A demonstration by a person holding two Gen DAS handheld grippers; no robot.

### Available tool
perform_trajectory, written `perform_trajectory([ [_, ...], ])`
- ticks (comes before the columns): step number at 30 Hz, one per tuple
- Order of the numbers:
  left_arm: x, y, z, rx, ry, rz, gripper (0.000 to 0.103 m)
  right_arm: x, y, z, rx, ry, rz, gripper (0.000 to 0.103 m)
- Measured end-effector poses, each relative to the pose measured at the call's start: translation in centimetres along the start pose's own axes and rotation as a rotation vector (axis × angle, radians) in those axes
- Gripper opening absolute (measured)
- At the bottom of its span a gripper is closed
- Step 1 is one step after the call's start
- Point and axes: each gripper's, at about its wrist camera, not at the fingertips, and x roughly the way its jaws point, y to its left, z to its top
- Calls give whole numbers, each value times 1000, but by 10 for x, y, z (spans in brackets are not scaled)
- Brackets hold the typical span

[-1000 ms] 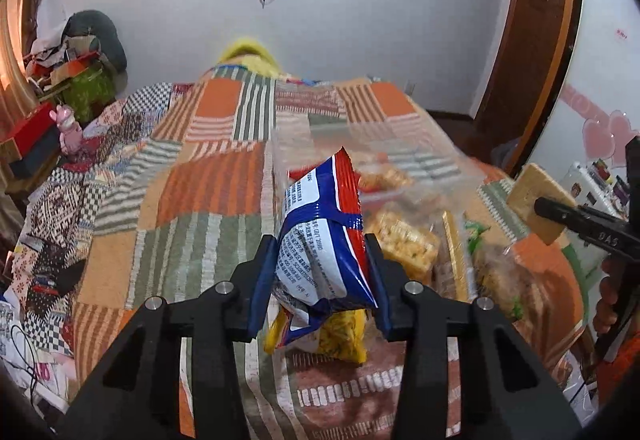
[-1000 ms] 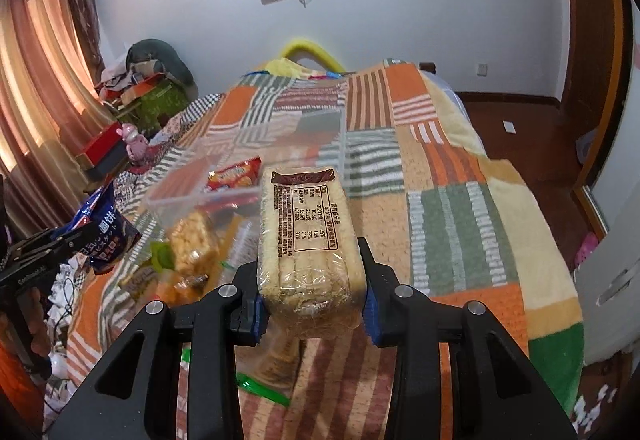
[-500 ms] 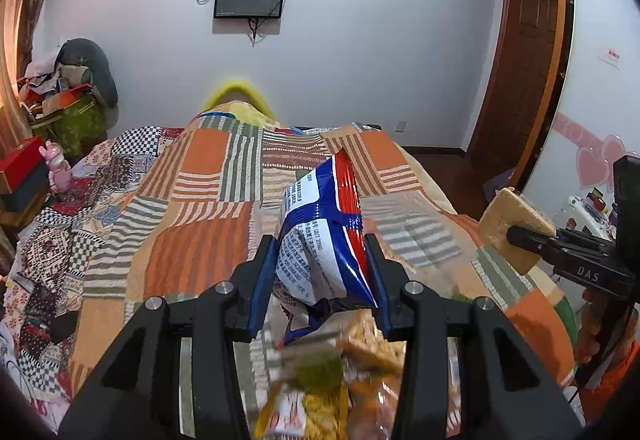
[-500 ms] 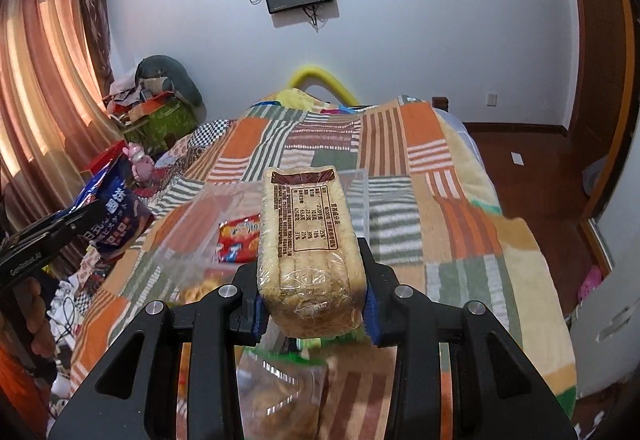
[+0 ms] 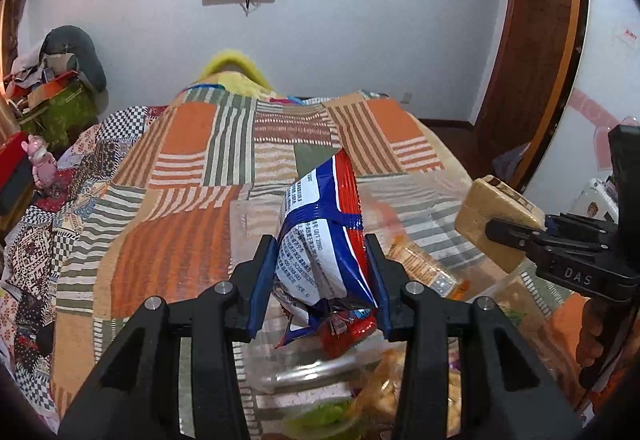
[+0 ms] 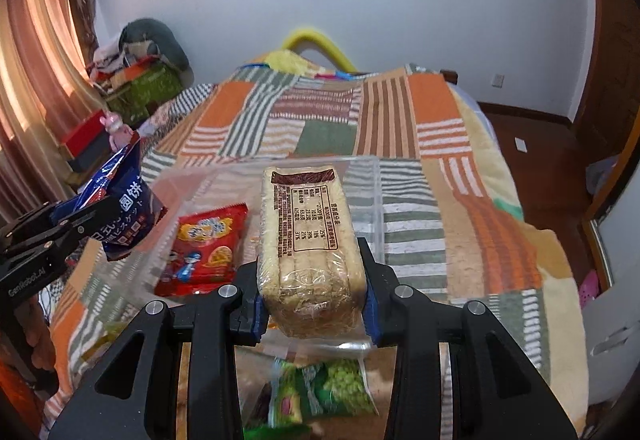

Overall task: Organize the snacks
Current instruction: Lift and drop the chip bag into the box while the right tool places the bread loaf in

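Note:
My left gripper (image 5: 320, 280) is shut on a blue, white and red snack bag (image 5: 324, 240), held above a clear plastic bin (image 5: 256, 224) on the bed. My right gripper (image 6: 312, 304) is shut on a clear-wrapped pack of pale wafer biscuits (image 6: 308, 240), held over the same clear bin (image 6: 372, 199). A red snack packet (image 6: 204, 248) lies inside the bin. The left gripper with its blue bag (image 6: 120, 207) shows at the left of the right wrist view. The right gripper's biscuit pack (image 5: 496, 215) shows at the right of the left wrist view.
A patchwork quilt (image 6: 320, 119) covers the bed. A green snack bag (image 6: 320, 392) lies below my right gripper, and more snack packets (image 5: 420, 268) lie by the bin. Clutter and a red box (image 6: 84, 135) stand at the left; a wooden door (image 5: 528, 39) is at the right.
Both grippers have tilted downward and moved forward over the clear bin, still holding their packs. The red packet in the bin is now nearer and larger in the right wrist view.

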Motion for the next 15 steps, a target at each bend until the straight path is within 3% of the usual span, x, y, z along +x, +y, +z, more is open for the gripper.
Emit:
perform_trajectory([
  [7,9,-4,0,7,22,3,44,9,6,0,-31,36,6,36],
  [9,8,-4,1,15,23,5,52,6,7,2,-34,32,-8,38],
  [15,-15,-9,4,26,1,9,60,-17,12,1,-57,-9,-1,54],
])
